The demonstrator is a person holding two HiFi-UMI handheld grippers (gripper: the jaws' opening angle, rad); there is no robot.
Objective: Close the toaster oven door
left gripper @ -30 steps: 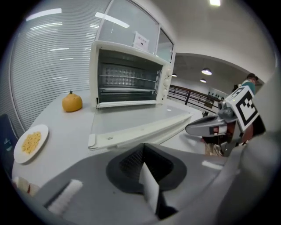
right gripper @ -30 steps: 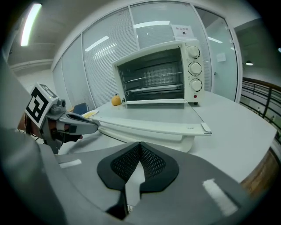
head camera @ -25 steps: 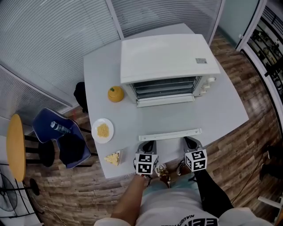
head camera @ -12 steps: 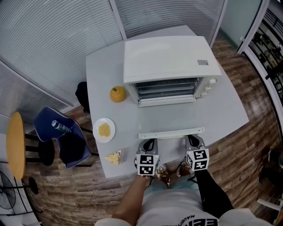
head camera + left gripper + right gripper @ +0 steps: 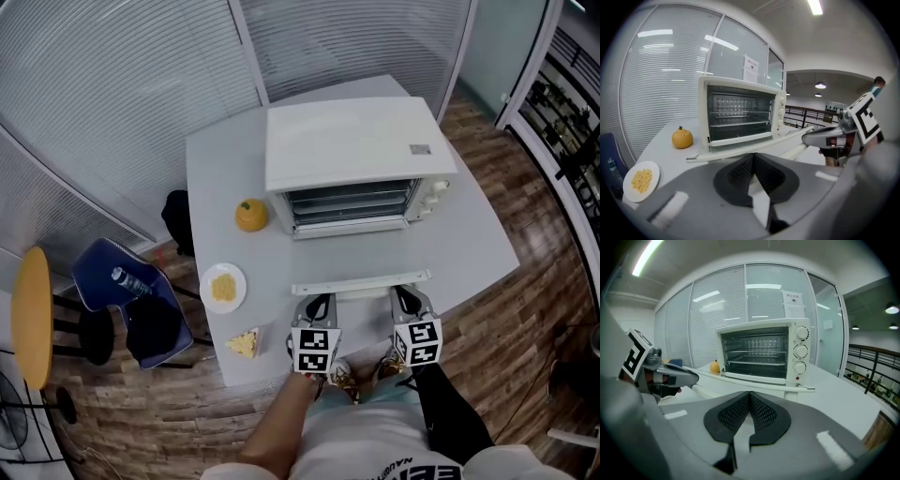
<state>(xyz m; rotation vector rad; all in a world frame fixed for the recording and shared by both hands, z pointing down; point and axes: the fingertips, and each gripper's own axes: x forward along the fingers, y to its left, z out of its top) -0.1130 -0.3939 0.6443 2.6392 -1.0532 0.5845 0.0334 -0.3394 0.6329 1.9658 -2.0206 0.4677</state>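
Note:
The white toaster oven [image 5: 356, 141] stands at the back of the pale grey table [image 5: 469, 234]. Its glass door lies open and flat, with the white handle bar [image 5: 361, 281] toward me. My left gripper [image 5: 318, 304] is shut just in front of the handle's left part. My right gripper [image 5: 404, 297] is shut just in front of its right end. Neither holds anything. In the left gripper view the oven [image 5: 740, 115] and door edge [image 5: 750, 144] lie beyond the shut left gripper [image 5: 753, 161]. The right gripper view shows the oven [image 5: 761, 350] beyond the shut right gripper [image 5: 749, 401].
An orange fruit [image 5: 251, 215] sits left of the oven. A small plate of yellow food [image 5: 224, 286] and a wedge of cake [image 5: 243, 343] lie near the table's front left. A blue chair [image 5: 131, 300] and a yellow stool [image 5: 33, 314] stand on the floor to the left.
The head view has shifted slightly. Both grippers stay shut just in front of the door handle, and the door stays open.

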